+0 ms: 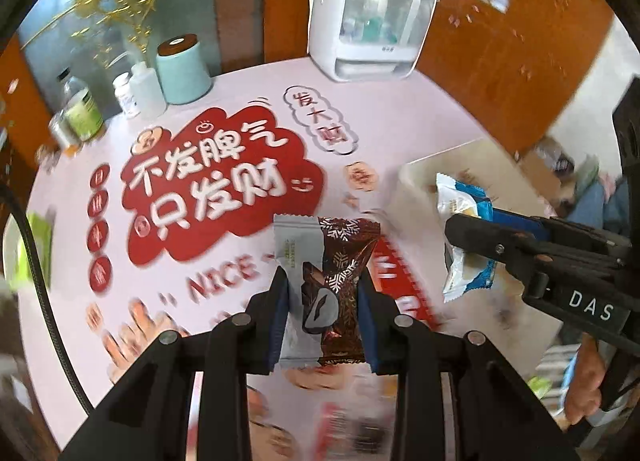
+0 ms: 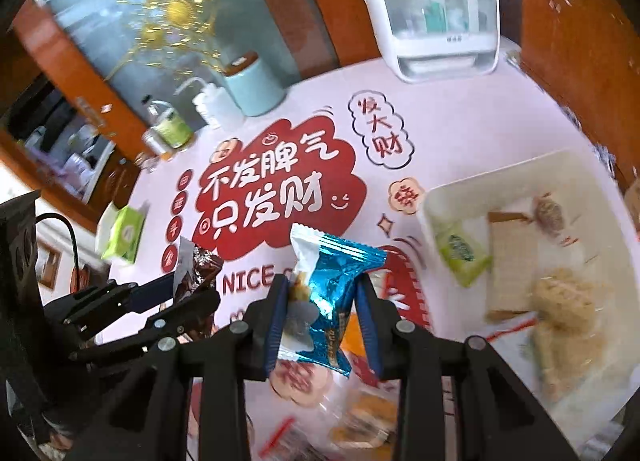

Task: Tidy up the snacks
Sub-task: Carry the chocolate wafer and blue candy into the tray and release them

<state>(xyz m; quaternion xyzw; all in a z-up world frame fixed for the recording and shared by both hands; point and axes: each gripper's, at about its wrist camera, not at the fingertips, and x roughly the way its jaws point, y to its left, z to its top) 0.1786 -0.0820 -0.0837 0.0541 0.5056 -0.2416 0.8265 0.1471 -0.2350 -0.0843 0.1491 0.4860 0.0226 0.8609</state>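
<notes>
- Left claw [image 1: 323, 293] pinching a brown-and-grey snack packet [image 1: 320, 293], lifted above the table [image 1: 400, 109].
- Right claw [image 2: 322, 301] clamped on a blue-and-white snack packet [image 2: 324, 293], also held aloft.
- White bin [image 2: 472, 189] at right, holding a green packet [image 2: 460, 257] and other snacks.
- Farther back: teal canister [image 2: 256, 89], white dispenser [image 2: 436, 9].

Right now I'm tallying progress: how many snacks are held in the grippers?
2: a brown-and-grey packet in the left gripper, a blue-and-white packet in the right gripper. Others may be hidden below.
</notes>
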